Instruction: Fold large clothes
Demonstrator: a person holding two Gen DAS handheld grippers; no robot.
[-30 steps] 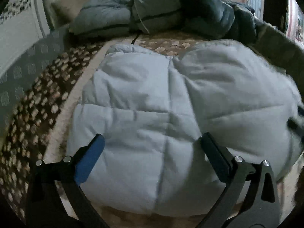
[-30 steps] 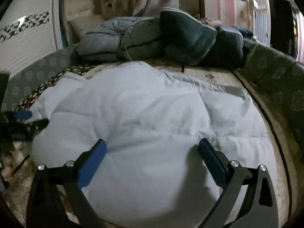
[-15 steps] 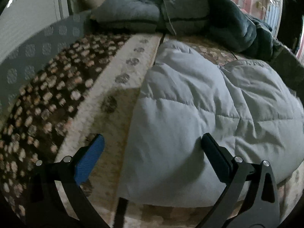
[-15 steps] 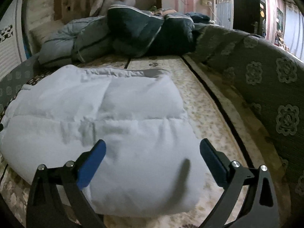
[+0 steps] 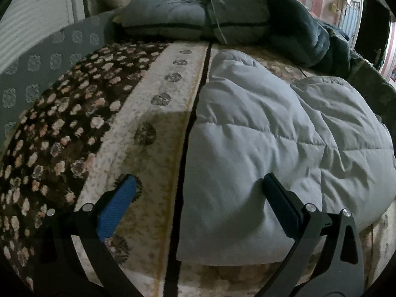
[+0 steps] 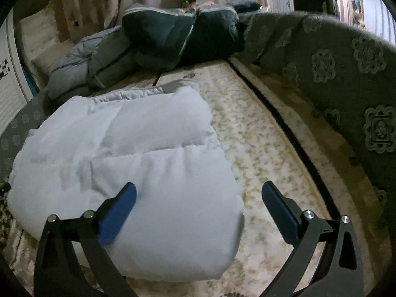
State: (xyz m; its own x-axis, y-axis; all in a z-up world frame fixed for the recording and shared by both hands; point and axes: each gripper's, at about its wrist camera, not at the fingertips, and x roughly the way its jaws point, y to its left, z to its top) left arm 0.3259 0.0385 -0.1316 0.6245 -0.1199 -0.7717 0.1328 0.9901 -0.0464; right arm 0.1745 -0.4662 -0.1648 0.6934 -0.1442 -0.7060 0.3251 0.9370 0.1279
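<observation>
A pale blue puffy quilted jacket (image 5: 272, 136) lies folded into a thick bundle on the patterned couch seat (image 5: 153, 128); it also shows in the right wrist view (image 6: 138, 153). My left gripper (image 5: 198, 185) is open and empty, hovering over the bundle's near left edge. My right gripper (image 6: 198, 193) is open and empty, over the bundle's near right corner. Neither touches the jacket.
A pile of grey-blue jackets (image 5: 193, 17) and dark teal jackets (image 6: 178, 34) sits at the back of the seat. A grey patterned armrest (image 6: 346, 79) runs along the right. A dark seam (image 5: 193, 113) splits the cushions. A white radiator (image 5: 32, 24) stands at the left.
Both grippers have pulled apart and outward: the left view has swung left off the jacket's middle, the right view has swung right. The jacket lies still.
</observation>
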